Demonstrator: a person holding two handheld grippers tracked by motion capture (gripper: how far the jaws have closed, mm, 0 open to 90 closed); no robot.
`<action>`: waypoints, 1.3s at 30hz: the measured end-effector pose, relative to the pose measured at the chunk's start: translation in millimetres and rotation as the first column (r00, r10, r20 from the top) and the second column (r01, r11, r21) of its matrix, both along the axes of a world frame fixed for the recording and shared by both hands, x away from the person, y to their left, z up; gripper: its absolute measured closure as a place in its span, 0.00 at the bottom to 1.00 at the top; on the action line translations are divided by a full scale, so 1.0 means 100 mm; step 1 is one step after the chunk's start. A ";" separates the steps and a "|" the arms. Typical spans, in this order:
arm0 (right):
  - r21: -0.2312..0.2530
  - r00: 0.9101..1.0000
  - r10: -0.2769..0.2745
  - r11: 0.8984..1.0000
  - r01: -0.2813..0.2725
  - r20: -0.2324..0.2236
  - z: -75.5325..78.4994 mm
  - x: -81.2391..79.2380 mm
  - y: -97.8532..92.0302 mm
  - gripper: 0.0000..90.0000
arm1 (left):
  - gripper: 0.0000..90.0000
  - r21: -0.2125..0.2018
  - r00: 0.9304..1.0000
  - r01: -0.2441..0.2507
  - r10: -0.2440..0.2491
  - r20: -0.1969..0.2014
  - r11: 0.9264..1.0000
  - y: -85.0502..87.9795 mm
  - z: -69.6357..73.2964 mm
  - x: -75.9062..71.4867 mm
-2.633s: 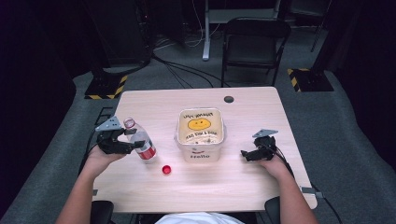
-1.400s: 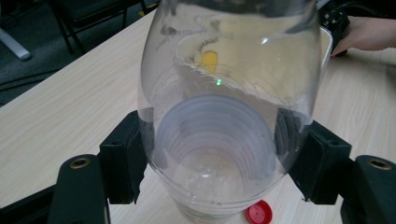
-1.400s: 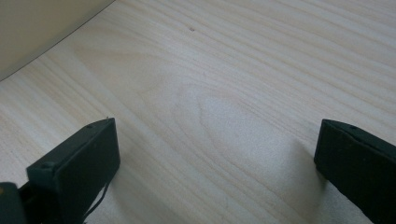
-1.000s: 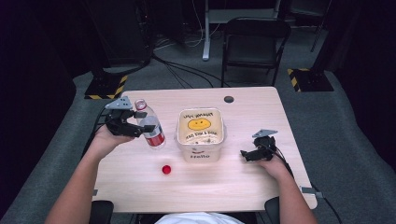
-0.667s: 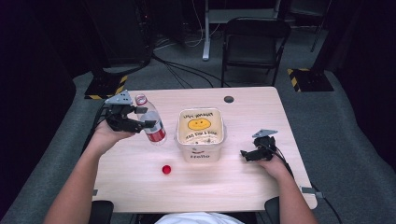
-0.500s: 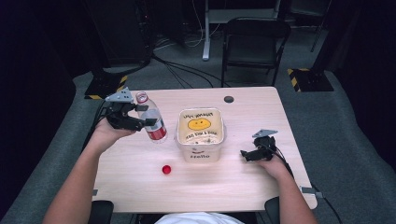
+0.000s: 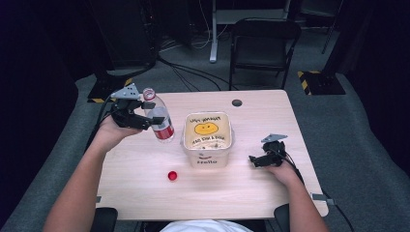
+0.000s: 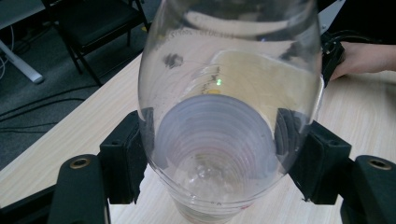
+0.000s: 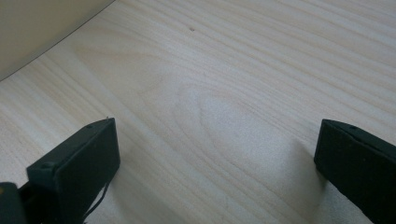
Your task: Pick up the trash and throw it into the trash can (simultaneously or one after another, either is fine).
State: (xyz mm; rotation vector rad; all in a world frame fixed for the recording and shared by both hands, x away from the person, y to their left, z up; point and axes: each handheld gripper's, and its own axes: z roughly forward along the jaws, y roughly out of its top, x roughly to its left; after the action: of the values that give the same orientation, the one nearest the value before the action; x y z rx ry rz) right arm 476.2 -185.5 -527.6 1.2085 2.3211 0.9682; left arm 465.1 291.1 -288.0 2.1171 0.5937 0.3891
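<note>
Left hand-held gripper (image 7: 145,115) clamped on clear plastic bottle (image 7: 157,116), uncapped, tilted, lifted above table (image 7: 270,191) at 9 o'clock of smiley-face tub (image 7: 207,137). Red cap (image 7: 172,175) on table at 7 o'clock of tub. Right hand-held gripper (image 7: 255,160) rests at 3 o'clock, jaws apart, empty.

One clear plastic bottle (image 7: 157,117), one red bottle cap (image 7: 172,175) and one cream smiley-face tub (image 7: 207,139) are counted at the table (image 7: 270,191). Two handheld grippers are counted: the left gripper (image 7: 140,116) and the right gripper (image 7: 255,160). One folding chair (image 7: 263,44) is seen beyond the far edge.
</note>
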 end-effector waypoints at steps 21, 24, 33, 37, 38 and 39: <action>0.000 1.000 0.000 1.000 0.000 0.000 0.00 0.00 0.00 0.00 | 0.33 0.009 0.999 0.022 -0.022 0.024 1.000 -0.25 0.23 0.10; 0.000 1.000 0.000 1.000 0.000 0.000 0.00 0.00 0.00 0.00 | 0.33 0.013 0.999 0.026 -0.027 0.031 1.000 -0.30 0.26 0.12; 0.000 1.000 0.000 1.000 0.000 0.000 0.00 0.00 0.00 0.00 | 0.33 0.003 0.999 0.040 -0.040 0.034 0.999 -0.42 0.33 0.16; 0.000 1.000 0.000 1.000 0.000 0.000 0.00 0.00 0.00 0.00 | 0.33 0.006 0.999 0.043 -0.043 0.034 0.999 -0.47 0.35 0.18; 0.000 1.000 0.000 1.000 0.000 0.000 0.00 0.00 0.00 0.00 | 0.33 0.012 0.998 0.049 -0.050 0.037 0.999 -0.49 0.37 0.19; 0.000 1.000 0.000 1.000 0.000 0.000 0.00 0.00 0.00 0.00 | 0.33 0.011 0.998 0.048 -0.048 0.038 0.999 -0.51 0.37 0.19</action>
State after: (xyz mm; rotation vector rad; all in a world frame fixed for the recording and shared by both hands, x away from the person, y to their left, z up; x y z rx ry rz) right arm 476.2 -185.5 -527.6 1.2087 2.3211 0.9686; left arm 484.5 240.4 -250.8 2.1249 0.5187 0.4052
